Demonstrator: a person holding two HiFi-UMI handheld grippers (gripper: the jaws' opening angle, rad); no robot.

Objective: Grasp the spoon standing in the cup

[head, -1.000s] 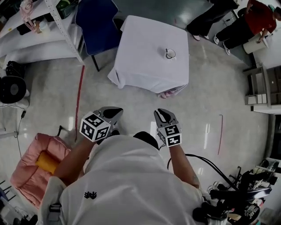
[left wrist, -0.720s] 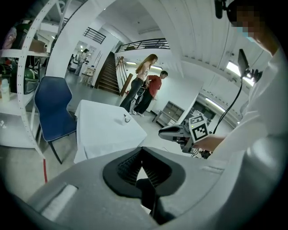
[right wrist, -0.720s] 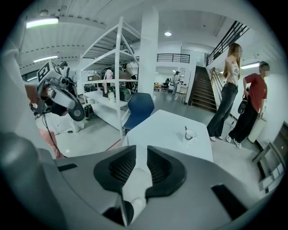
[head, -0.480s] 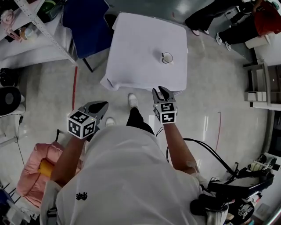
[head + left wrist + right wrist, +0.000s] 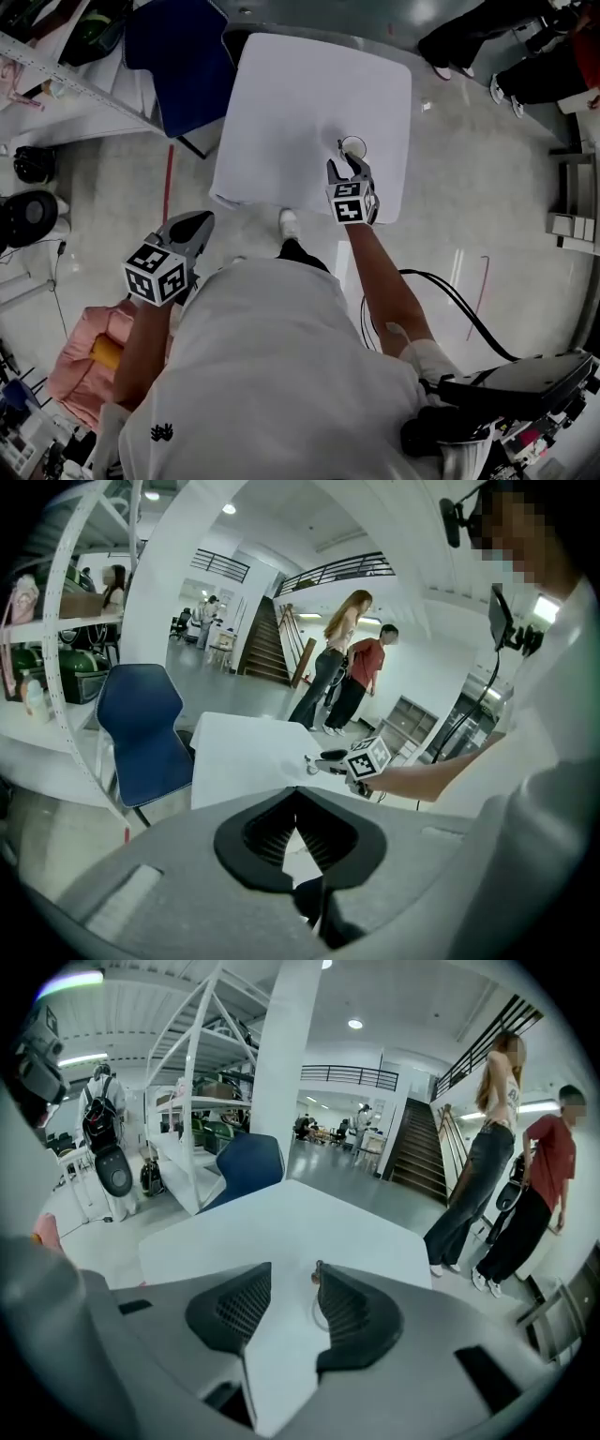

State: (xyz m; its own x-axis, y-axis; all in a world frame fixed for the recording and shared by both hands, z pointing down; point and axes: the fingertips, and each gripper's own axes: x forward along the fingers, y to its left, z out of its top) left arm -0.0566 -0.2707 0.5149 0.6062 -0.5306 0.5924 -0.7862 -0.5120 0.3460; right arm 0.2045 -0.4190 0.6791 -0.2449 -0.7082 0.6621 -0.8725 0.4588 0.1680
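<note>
My right claw point(image 5: 347, 167) is opening, nothing between its jaws, just short of the cup point(image 5: 353, 145) holding the spoon point(image 5: 319, 1268) on the tabletop point(image 5: 281, 112); my left claw point(image 5: 192, 230) is closed, empty.

Light: white round ceiling lamps point(image 5: 354, 1024) shine bright overhead.
Glare: pale streaks on the glossy grey floor point(image 5: 450, 234).
Edges: fisheye bending, dark corners.
Focus: grey left hand-held gripper point(image 5: 296, 799) soft.

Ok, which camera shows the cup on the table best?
Head view: the cup shows from above, nearly whole. Right gripper view: only part of its rim. Left gripper view: tiny, far off.
</note>
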